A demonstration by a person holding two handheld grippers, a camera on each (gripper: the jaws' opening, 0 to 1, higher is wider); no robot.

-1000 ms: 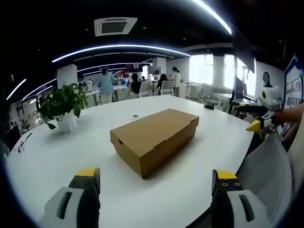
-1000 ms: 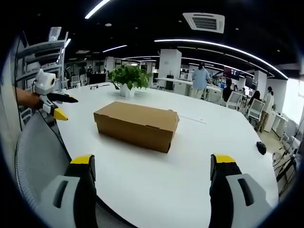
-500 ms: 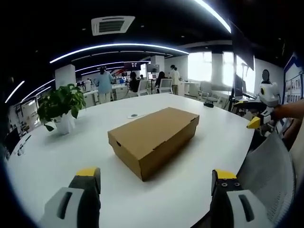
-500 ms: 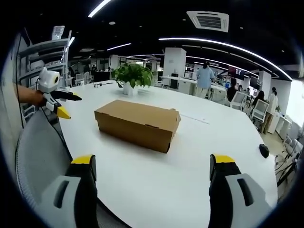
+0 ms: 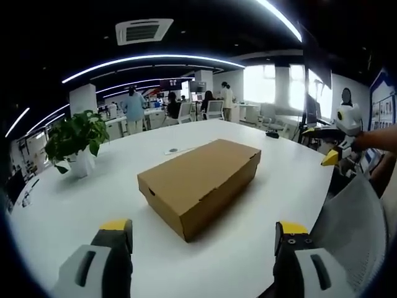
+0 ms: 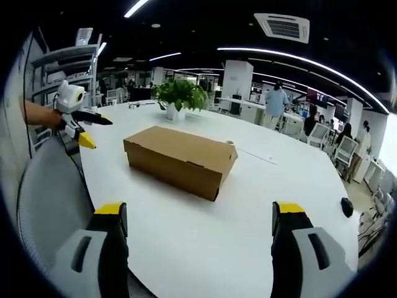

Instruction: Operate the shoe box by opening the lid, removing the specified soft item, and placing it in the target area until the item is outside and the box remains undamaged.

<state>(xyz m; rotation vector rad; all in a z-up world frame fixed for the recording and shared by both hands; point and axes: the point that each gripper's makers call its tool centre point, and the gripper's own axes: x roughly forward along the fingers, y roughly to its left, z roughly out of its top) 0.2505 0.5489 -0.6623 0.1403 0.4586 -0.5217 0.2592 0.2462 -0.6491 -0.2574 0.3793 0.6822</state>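
Shoe box [image 5: 200, 184] (lid closed) on white table [image 5: 74, 211], both tools released, hovering apart.

Both views face the closed shoe box [image 5: 200, 184] [image 6: 180, 159] from opposite table [image 5: 62, 211] [image 6: 248, 236] edges.

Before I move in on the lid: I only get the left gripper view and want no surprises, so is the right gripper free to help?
Observer: Yes. In the right gripper view, the right gripper has its jaws wide apart with nothing between them.
Operator: And the end of the shoe box that faces away from me?
Observer: That short end of the shoe box looks closed, with the lid sitting down over it.
Operator: What is behind my left gripper?
Observer: A metal shelf rack stands behind the left gripper, off the white table.
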